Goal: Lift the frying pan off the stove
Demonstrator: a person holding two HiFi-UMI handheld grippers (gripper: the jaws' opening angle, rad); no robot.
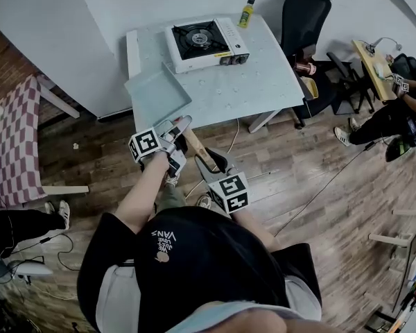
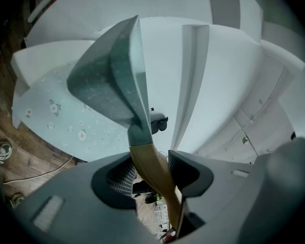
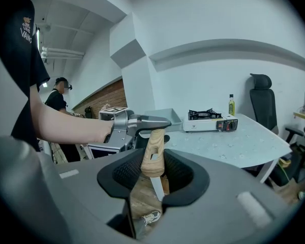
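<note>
- The left gripper (image 1: 175, 132) is clamping the wooden handle (image 1: 193, 147) close to the pan body. In the left gripper view its ribbed pads are pressing on the wood from both sides.
- The right gripper (image 1: 211, 165) is gripping the same handle at its free end. Its jaws are closing on the rounded tip just behind the left gripper.
- The square frying pan (image 1: 157, 92) is hanging clear of the stove and well apart from it, over the near-left corner of the table (image 1: 263, 82).
- One corner of the pan is jutting past the table's edge, above the plank floor (image 1: 347, 234).
- The portable gas stove (image 1: 206, 44) is sitting toward the table's far side with its burner bare. A yellow bottle (image 1: 246, 12) is standing near it, by the far edge.
- A stretch of flowered tabletop is lying open between the pan and the stove. The right half of the table is also lying bare.
- The person is standing just off the table's near edge, with bare planks on both sides and thin cables trailing across the floor to the right.
- A black office chair (image 1: 306, 12) is crowding the table's far-right side.
- A checkered cloth (image 1: 14, 137) is covering another surface to the left, well apart from the pan.
</note>
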